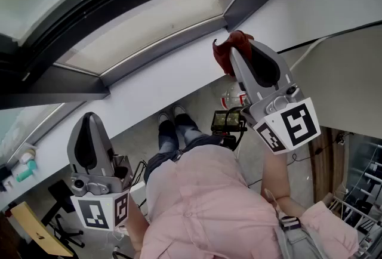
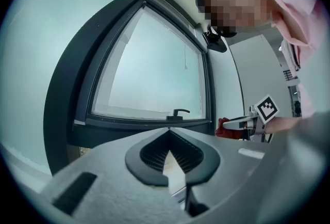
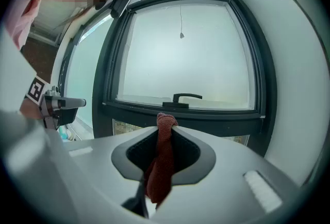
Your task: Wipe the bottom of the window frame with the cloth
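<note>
Cloth (image 3: 161, 166) pinched tight in right tongs (image 3: 166, 126), short of window frame (image 3: 227, 116).
Nothing in closed left tongs (image 2: 169, 135). Narrow bunched grip; cloth might slip out under rubbing.

Left gripper (image 1: 91, 116) and right gripper (image 1: 239, 44): smooth grey plastic shells, wide at the base, narrowing to a rounded tip. Inside each, a black teardrop-shaped lining (image 2: 154, 153) with fine ribs. At the base of each, a white cube (image 1: 101, 211) with black square markers on its faces, and just above it some small silver screws and round knobs. Flat rectangular recesses on the grey shells. Worn by the person: a pale pink shirt (image 1: 203, 204), blue-grey jeans (image 1: 179, 143), dark shoes (image 1: 167, 123) with lighter edges.
</note>
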`<control>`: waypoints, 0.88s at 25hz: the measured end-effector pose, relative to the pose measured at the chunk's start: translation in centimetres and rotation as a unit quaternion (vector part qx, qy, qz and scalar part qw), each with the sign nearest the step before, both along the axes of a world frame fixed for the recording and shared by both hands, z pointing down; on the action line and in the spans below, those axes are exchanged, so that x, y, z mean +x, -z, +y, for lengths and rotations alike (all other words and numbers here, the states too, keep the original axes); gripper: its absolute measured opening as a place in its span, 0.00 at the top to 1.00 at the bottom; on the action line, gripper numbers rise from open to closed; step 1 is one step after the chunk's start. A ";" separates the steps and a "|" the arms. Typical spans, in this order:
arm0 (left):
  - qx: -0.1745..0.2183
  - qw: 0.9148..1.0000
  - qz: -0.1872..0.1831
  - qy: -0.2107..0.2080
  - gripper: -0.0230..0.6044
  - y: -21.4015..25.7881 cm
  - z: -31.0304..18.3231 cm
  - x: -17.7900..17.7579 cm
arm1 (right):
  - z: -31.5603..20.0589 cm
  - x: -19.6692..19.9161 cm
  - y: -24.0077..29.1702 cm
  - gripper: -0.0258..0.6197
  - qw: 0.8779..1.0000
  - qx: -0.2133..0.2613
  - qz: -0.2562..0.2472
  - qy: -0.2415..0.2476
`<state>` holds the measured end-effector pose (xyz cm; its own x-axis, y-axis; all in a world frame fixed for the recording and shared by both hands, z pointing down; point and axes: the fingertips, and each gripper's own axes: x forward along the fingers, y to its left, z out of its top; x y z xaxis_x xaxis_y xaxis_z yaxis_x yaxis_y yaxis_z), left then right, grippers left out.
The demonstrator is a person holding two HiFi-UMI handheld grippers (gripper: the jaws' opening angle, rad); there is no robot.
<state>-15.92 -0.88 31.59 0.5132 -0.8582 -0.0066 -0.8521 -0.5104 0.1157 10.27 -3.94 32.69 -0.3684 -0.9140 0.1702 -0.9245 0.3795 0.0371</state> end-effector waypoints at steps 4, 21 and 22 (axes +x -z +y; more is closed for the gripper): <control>-0.006 1.000 -0.004 0.007 0.97 -0.6 -0.4 0.2 | -0.6 0.5 -0.6 0.87 1.000 -0.002 -0.001 -0.006; -0.005 0.999 -0.012 0.029 0.97 -0.8 -0.6 -0.5 | 0.1 0.0 0.1 0.87 1.000 0.010 0.005 -0.002; -0.005 1.000 -0.007 0.026 0.97 -0.8 -0.6 -0.4 | 0.1 -0.1 0.2 0.87 1.000 0.011 0.005 -0.002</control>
<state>-16.30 -1.47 32.35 0.4685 -0.8834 0.0098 -0.8787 -0.4649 0.1085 10.21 -3.83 32.49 -0.3637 -0.9189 0.1530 -0.9253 0.3753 0.0544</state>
